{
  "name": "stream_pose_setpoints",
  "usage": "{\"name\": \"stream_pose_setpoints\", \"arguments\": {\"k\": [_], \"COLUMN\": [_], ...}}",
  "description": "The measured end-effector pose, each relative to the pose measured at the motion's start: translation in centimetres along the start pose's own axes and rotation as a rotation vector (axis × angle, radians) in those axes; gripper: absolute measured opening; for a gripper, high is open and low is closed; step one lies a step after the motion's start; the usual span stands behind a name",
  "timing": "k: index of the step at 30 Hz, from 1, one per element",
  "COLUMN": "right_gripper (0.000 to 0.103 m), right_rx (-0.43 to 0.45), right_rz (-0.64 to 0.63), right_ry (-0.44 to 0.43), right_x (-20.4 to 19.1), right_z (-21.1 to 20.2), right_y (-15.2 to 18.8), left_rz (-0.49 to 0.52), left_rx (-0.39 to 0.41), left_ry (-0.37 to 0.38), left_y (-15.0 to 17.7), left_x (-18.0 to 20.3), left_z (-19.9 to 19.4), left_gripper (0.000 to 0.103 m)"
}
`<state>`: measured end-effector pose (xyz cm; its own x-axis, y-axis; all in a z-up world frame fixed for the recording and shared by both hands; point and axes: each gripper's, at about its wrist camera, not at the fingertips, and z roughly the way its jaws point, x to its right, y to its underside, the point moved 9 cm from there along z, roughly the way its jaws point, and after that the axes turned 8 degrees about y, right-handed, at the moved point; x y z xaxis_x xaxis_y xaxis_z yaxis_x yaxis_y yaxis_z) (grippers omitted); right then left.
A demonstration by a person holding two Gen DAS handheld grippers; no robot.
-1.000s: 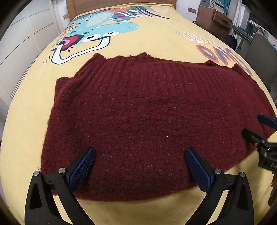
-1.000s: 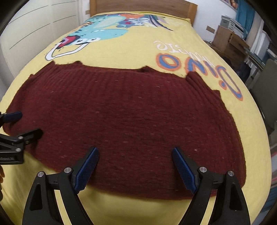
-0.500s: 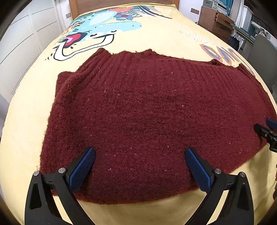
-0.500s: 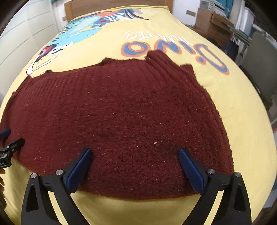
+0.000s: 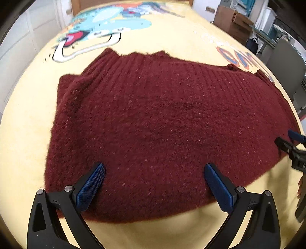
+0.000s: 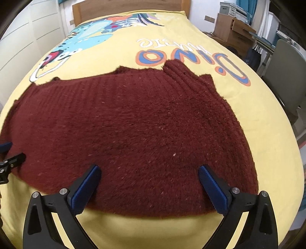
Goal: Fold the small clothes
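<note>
A dark red knitted sweater [image 5: 162, 124] lies flat on the yellow bedspread [image 5: 24, 143], its long side across both views; it also shows in the right wrist view [image 6: 143, 124]. My left gripper [image 5: 155, 183] is open and empty, its blue pads wide apart just above the sweater's near edge toward the left. My right gripper [image 6: 149, 183] is open and empty above the near edge toward the right. Each gripper's tip shows at the side of the other's view: the right gripper [image 5: 292, 143] and the left gripper [image 6: 9, 153].
The yellow bedspread [image 6: 248, 107] has a cartoon dinosaur print [image 5: 107, 24] and "Dino" lettering [image 6: 183, 55]. A wooden headboard [image 6: 130, 5] is at the far end. White closet doors [image 6: 23, 28] stand left; a wooden cabinet [image 6: 233, 28] and a grey chair [image 6: 286, 72] stand right.
Both grippers have stayed open over the sweater's near edge. The right gripper's view has swung toward the sweater's right end; the left has shifted slightly. The sweater has not moved.
</note>
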<state>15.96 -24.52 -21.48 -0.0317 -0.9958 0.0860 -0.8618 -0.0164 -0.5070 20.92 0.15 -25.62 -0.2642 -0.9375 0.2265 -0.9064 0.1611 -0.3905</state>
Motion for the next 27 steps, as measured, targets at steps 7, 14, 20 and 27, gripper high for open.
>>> {"name": "stream_pose_setpoints", "arguments": {"k": [7,14,20,27], "right_gripper": [0.102,0.102,0.102,0.102], "right_rx": [-0.038,-0.05,-0.058,-0.055], "right_rz": [-0.046,-0.049,-0.079,-0.05], "right_ry": [-0.028,-0.017,0.011,0.019], "right_x": [-1.0,-1.0,-0.3,1.0], "right_z": [-2.1,-4.1,-4.5,-4.8], "right_y": [3.0,5.4,6.3,6.5], "left_rz": [-0.039,-0.092,-0.176,-0.294], "left_rx": [0.019,-0.035,-0.08,-0.11], "left_ry": [-0.008,-0.096,0.022,0.135], "left_y": [-0.7,-0.4,0.6,1.1], "left_x": [-1.9,-7.4,-8.5,-8.1], "left_z": [-4.2,-4.5,-2.8,-0.7], "left_gripper": [0.102,0.102,0.102,0.102]}}
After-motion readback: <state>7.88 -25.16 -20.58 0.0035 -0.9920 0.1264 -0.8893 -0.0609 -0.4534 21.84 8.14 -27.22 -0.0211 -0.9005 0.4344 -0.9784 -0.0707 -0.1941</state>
